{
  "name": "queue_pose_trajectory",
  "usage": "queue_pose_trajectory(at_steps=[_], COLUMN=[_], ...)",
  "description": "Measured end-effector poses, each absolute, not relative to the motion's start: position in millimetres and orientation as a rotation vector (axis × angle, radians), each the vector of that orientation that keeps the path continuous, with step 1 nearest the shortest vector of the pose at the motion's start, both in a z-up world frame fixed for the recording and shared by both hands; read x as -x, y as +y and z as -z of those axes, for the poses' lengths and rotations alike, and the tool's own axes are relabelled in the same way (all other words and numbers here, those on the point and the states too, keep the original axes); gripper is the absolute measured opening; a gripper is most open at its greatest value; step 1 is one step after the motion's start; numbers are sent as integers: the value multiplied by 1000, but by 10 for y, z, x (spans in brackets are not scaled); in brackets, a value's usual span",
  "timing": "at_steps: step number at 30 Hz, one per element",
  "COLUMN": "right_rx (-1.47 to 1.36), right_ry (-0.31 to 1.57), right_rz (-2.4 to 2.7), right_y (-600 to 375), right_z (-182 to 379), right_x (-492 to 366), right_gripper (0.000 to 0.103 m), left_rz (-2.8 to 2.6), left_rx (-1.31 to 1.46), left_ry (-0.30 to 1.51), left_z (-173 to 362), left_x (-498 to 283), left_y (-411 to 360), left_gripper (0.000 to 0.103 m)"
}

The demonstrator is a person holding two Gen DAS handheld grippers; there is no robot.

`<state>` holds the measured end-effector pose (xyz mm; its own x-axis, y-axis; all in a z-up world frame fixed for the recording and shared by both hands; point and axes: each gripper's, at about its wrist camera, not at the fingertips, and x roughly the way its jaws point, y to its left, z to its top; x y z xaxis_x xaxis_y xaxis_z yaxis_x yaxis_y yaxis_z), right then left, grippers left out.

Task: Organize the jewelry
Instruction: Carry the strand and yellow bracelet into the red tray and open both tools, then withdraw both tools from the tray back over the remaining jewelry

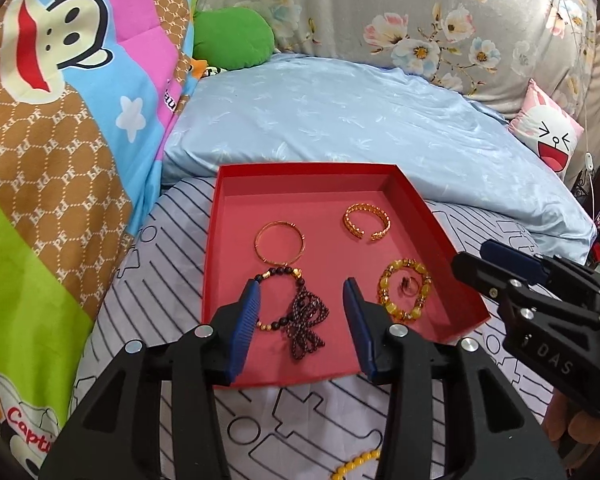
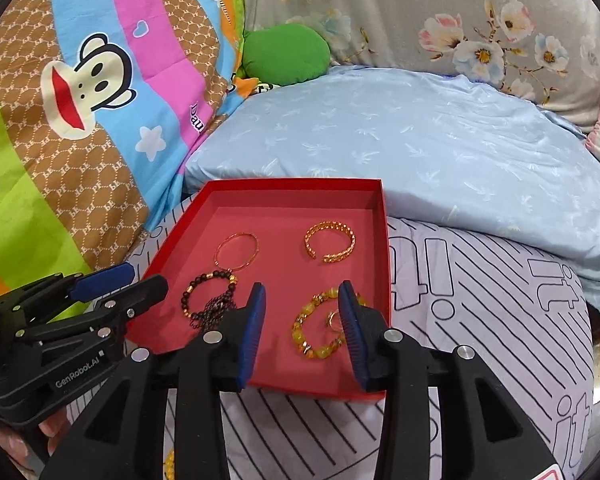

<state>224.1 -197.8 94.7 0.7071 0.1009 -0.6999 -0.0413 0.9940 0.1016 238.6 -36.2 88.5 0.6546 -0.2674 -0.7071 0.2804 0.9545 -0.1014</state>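
Inside the red tray [image 1: 312, 196], which sits on the striped bedsheet [image 1: 148, 280] of the bed, four bracelets and a ring are laid out apart from one another: a thin gold bangle [image 1: 279, 246] at far left, an open gold chain cuff [image 1: 367, 222] at far right, a dark beaded bracelet with tassel [image 1: 296, 308] at near left, and a yellow beaded bracelet [image 1: 405, 295] at near right with a small ring [image 1: 406, 283] lying inside its loop. A further strand of yellow beads [image 1: 356, 465] lies outside the tray on the sheet near the bottom edge of the left wrist view, only partly visible. The left hand-held gripper [image 1: 302, 320] hovers over the dark bracelet, jaws spread wide and holding nothing. The right hand-held gripper [image 2: 302, 320] hovers over the tray's near right part, likewise spread and empty, its right finger overlapping the yellow bracelet in view; contact cannot be confirmed. Judgement: placement into the tray is largely complete, and the outstanding item appears to be the strand on the sheet. The next move would call for lowering one gripper to that strand, closing on a few beads, and setting it in a free area of the tray without disturbing its neighbours. A blue pillow [image 1: 340, 112] lies behind the tray.
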Motion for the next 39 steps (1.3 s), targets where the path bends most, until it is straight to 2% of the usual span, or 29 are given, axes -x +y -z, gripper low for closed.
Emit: queue_pose_trajectory(at_steps=[11, 27, 39], right_rx=[-65, -112, -108], right_ry=[790, 894, 935], right_rz=[-52, -51, -28], right_y=[-1975, -1854, -1745], right_z=[-867, -329, -24], right_x=[-1569, -500, -239], right_gripper=[40, 42, 42], left_rz=[281, 246, 197], left_rx=[-58, -26, -14], left_ry=[772, 837, 834], left_z=[-836, -347, -116], left_x=[-1805, -928, -594], left_y=[-243, -11, 79], left_gripper=[41, 41, 42])
